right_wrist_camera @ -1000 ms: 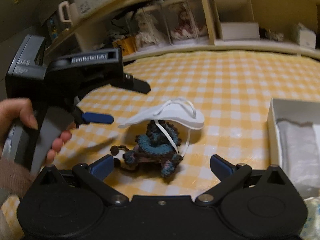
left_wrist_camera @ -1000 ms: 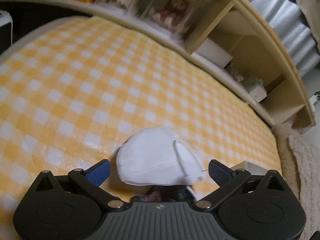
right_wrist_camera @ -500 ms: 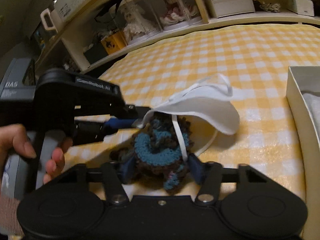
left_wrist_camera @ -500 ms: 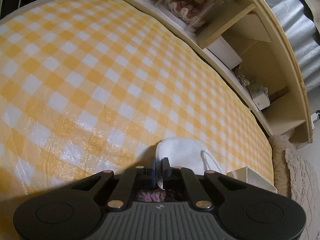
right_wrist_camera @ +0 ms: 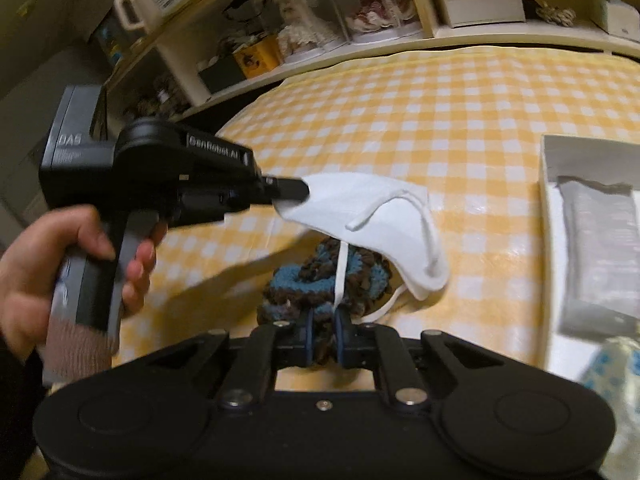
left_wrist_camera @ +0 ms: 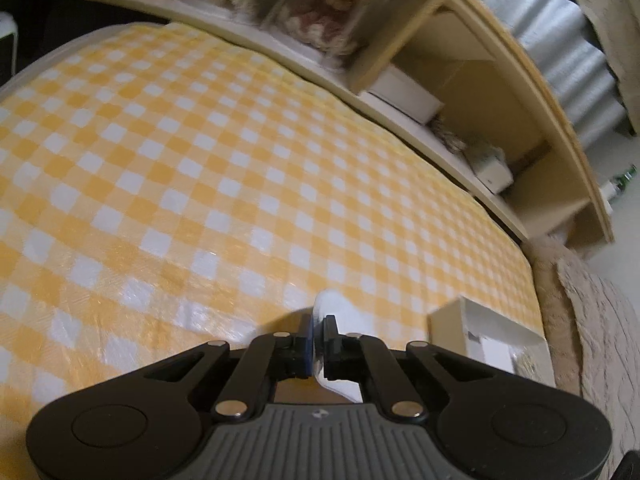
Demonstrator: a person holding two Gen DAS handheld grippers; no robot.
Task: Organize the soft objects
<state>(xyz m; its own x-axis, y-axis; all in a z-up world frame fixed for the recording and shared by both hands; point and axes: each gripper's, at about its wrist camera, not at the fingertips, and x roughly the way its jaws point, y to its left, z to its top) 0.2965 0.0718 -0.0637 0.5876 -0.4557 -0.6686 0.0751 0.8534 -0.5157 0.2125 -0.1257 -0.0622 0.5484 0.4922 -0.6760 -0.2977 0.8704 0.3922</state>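
A white face mask [right_wrist_camera: 372, 212] hangs above the yellow checked tablecloth [right_wrist_camera: 460, 120]. My left gripper [right_wrist_camera: 300, 194] is shut on the mask's left edge and holds it up. In the left wrist view the mask [left_wrist_camera: 332, 312] shows as a white fold between the shut fingers of the left gripper [left_wrist_camera: 318, 340]. A blue and brown crocheted piece [right_wrist_camera: 320, 280] lies under the mask. My right gripper [right_wrist_camera: 322, 340] is shut on its near edge. One mask strap [right_wrist_camera: 340, 276] hangs down across the crochet.
A white open box [right_wrist_camera: 548, 208] with a grey folded cloth [right_wrist_camera: 600, 248] stands at the right; it also shows in the left wrist view [left_wrist_camera: 448, 320]. A wooden shelf [right_wrist_camera: 440, 36] with dolls and boxes runs along the far edge. A blue-patterned fabric [right_wrist_camera: 612, 372] lies near right.
Both grippers have gone from open to shut. The left one took the mask's edge and lifted it off the crochet. The right one closed on the crocheted piece.
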